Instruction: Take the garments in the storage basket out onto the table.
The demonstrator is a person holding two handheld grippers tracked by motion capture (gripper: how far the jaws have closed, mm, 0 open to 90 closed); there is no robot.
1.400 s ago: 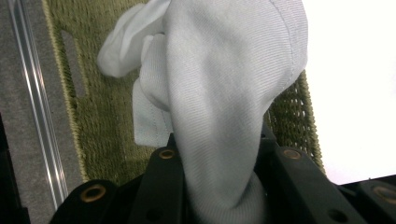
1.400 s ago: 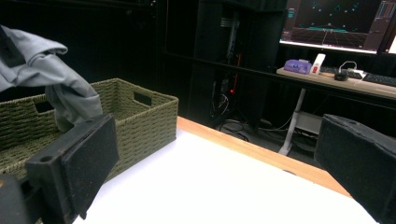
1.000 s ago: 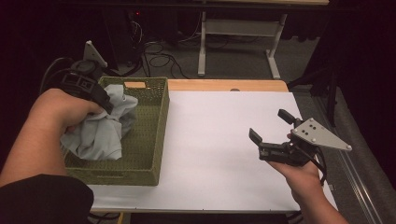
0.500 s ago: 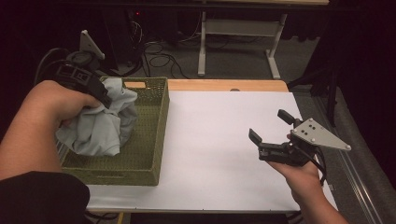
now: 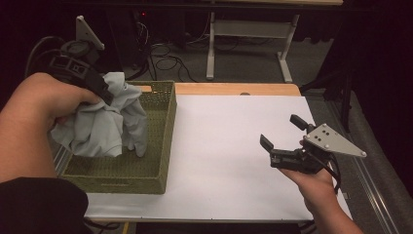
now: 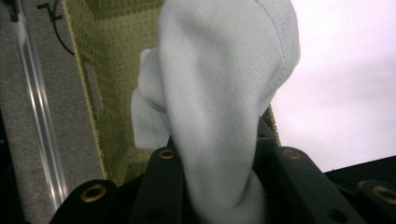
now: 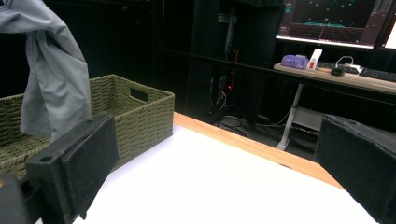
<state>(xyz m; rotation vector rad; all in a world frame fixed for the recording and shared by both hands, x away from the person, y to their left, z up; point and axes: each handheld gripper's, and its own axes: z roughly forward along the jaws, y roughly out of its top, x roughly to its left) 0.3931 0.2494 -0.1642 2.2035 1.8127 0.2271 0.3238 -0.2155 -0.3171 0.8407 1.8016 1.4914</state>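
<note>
My left gripper (image 5: 100,92) is clamped on a bunched fold of the pale grey garment (image 5: 104,124), which hangs straight down from the jaws with its long axis vertical and its lower end dangling inside the green woven basket (image 5: 163,141) at the table's left edge. From where I sit, the cloth is directly below that gripper, so I judge the next move turns on clearing the basket's rim and carrying it right, over the white tabletop (image 5: 229,141). My right gripper (image 5: 285,139) waits well apart on the right side, jaws spread wide and holding nothing, pointing toward the basket. The left hand is plainly the nearer one.
</note>
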